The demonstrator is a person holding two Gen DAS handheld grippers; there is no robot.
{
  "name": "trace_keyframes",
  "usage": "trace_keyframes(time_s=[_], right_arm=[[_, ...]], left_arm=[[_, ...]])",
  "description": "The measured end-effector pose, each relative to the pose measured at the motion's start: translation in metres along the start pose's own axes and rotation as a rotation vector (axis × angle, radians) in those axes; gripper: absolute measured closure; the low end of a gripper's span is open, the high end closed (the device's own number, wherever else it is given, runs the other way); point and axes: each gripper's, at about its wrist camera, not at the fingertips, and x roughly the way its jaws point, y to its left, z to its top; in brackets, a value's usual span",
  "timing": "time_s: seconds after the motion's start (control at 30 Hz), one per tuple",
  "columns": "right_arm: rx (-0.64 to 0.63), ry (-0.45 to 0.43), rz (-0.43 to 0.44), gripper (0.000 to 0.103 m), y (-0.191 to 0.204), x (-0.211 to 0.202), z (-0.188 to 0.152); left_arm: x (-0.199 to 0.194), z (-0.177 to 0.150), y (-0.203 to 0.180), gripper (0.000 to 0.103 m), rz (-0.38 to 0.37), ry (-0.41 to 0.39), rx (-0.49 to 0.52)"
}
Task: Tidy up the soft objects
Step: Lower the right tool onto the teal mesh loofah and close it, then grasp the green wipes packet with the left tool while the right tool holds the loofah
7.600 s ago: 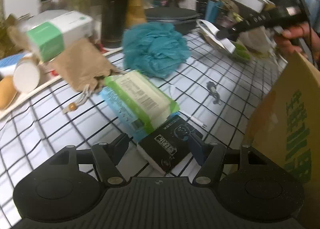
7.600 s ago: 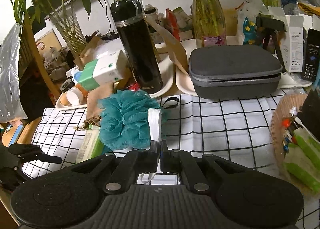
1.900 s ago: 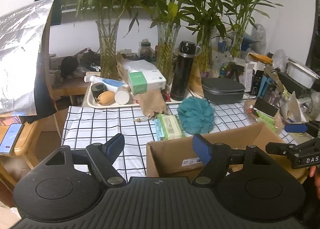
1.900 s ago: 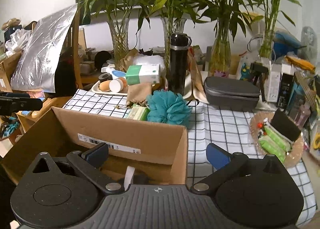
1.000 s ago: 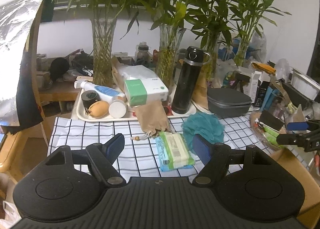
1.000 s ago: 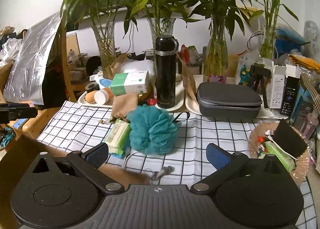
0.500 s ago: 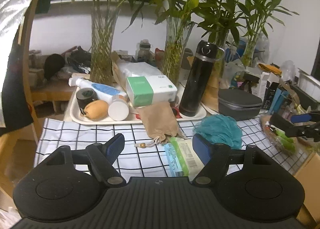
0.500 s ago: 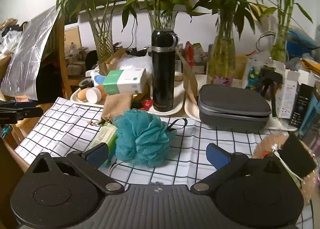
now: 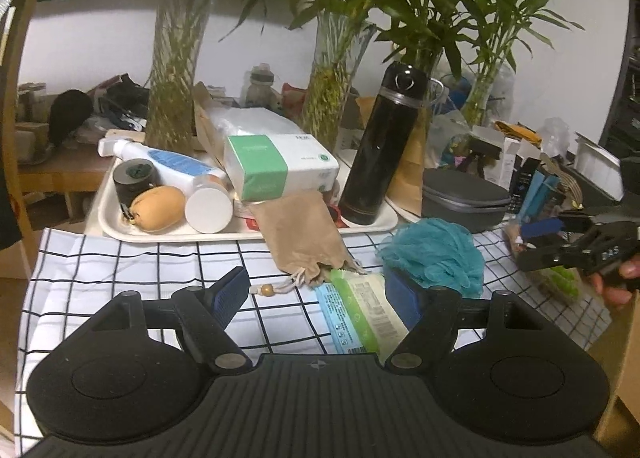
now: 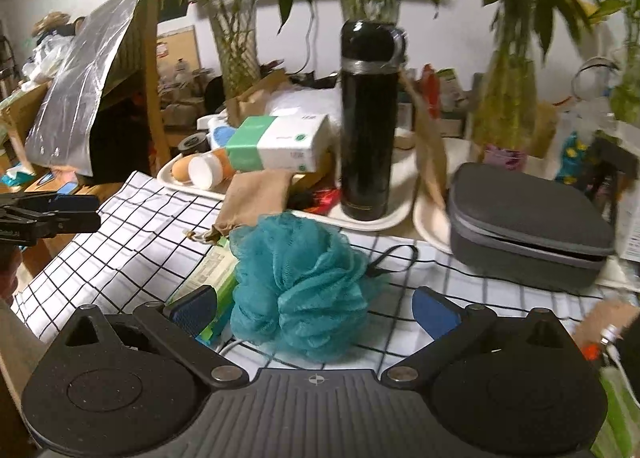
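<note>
A teal bath pouf (image 10: pixel 300 286) lies on the checked tablecloth, between the open jaws of my right gripper (image 10: pixel 314 312). It also shows in the left wrist view (image 9: pixel 434 254). A green and blue wipes pack (image 9: pixel 360 312) lies left of the pouf, its near end between the open jaws of my left gripper (image 9: pixel 316 292). In the right wrist view the pack (image 10: pixel 208 276) is partly hidden by the pouf. A tan drawstring pouch (image 9: pixel 300 238) lies behind the pack, half on a white tray (image 9: pixel 108 214). Both grippers are empty.
A black flask (image 9: pixel 378 146), a tissue box (image 9: pixel 276 166), bottles and plant vases crowd the trays at the back. A grey zip case (image 10: pixel 524 226) sits at the right. A cardboard box edge (image 9: pixel 624 358) is at the near right. The right gripper shows in the left view (image 9: pixel 580 246).
Both grippers have moved forward and down from above the cardboard box to the tablecloth. The right now has the pouf between its jaws; the left is over the wipes pack.
</note>
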Motion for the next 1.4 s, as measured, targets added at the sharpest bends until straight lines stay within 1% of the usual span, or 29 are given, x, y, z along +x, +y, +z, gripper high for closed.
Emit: trace_keyframes(time_s=[0.13,0.27,0.37,0.53,0.63,0.67,0.73,0.77,0.83,0.87,0.93,1.03,1.13,1.17,1.23,1.33,1.4], right_arm=[[-0.013,0.029,0.051,0.0,-0.006,0.025,0.003],[0.016,0.071,0.09,0.0,-0.011,0.049,0.006],[0.009,0.097,0.089,0.0,-0.01,0.065,0.008],[0.007,0.113,0.084,0.0,-0.007,0.083,0.011],[0.001,0.131,0.058,0.001,-0.005,0.091,0.011],[0.003,0.14,0.059,0.002,-0.004,0.094,0.011],[-0.006,0.153,0.063,0.02,-0.002,0.098,0.009],[-0.015,0.163,0.065,0.024,0.0,0.099,0.008],[-0.03,0.17,0.068,0.04,0.003,0.098,0.006],[-0.033,0.166,0.068,0.044,0.004,0.096,0.006],[-0.035,0.153,0.063,0.054,0.004,0.089,0.008],[-0.038,0.125,0.033,0.058,0.002,0.075,0.01],[-0.034,0.089,-0.012,0.059,-0.006,0.061,0.014],[-0.024,0.074,-0.018,0.059,-0.01,0.055,0.016],[-0.005,0.047,-0.026,0.059,-0.016,0.044,0.019],[0.01,0.009,-0.037,0.059,-0.021,0.031,0.024],[0.02,-0.017,-0.041,0.059,-0.023,0.026,0.028]], left_arm=[[0.01,0.0,0.002,0.029,-0.037,0.018,0.017],[0.023,-0.002,0.003,0.029,-0.064,0.042,0.036],[0.031,-0.004,0.001,0.029,-0.085,0.058,0.059],[0.044,-0.007,-0.004,0.029,-0.114,0.077,0.118],[0.052,-0.008,-0.008,0.029,-0.135,0.089,0.148],[0.054,-0.008,-0.009,0.029,-0.144,0.092,0.156],[0.059,-0.008,-0.012,0.029,-0.159,0.096,0.171],[0.061,-0.007,-0.014,0.029,-0.167,0.098,0.175],[0.065,-0.005,-0.015,0.029,-0.189,0.103,0.174],[0.067,-0.004,-0.016,0.029,-0.195,0.105,0.17],[0.072,-0.003,-0.018,0.029,-0.206,0.114,0.166],[0.081,-0.003,-0.022,0.029,-0.196,0.146,0.171],[0.092,-0.003,-0.024,0.028,-0.197,0.192,0.157],[0.096,-0.004,-0.025,0.028,-0.2,0.208,0.154],[0.101,-0.005,-0.028,0.023,-0.202,0.225,0.157],[0.107,-0.007,-0.034,0.023,-0.208,0.241,0.176],[0.111,-0.01,-0.038,0.023,-0.195,0.254,0.195]])
